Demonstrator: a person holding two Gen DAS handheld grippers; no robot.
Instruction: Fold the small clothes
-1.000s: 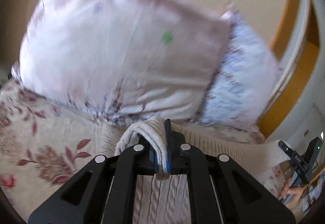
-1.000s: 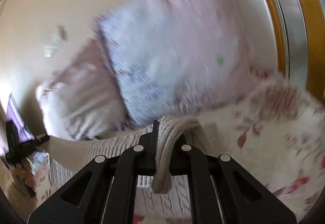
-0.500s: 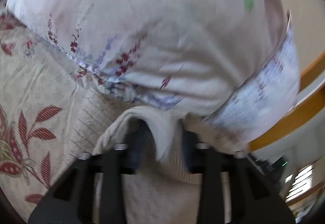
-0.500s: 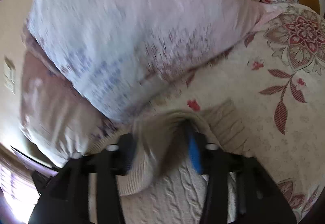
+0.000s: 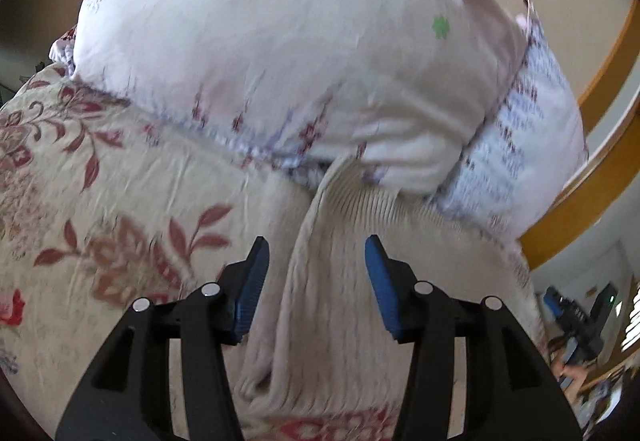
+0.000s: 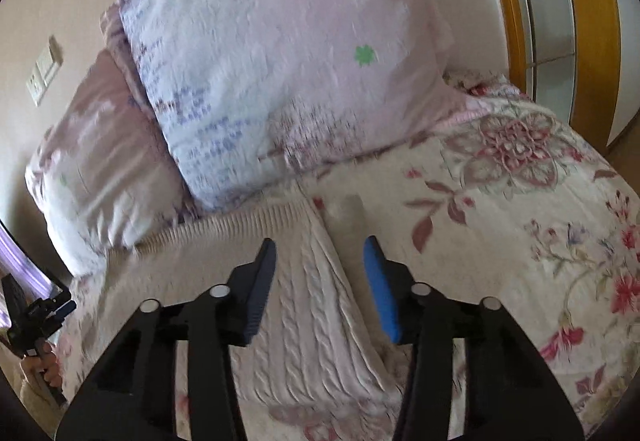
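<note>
Left tool (image 5: 316, 261) wide over cream sweater (image 5: 328, 305); right tool (image 6: 320, 261) wide, straddling sweater edge; nothing gripped.

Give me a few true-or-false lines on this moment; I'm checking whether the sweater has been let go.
1. The left gripper is open. True.
2. The right gripper is clamped on the sweater. False: its jaws stand apart, with knit lying between them.
3. The sweater's ribbed edge reaches the pillows. True.
4. The sweater lies on a bare wooden table. False: it lies on a flowered bedspread.
</note>
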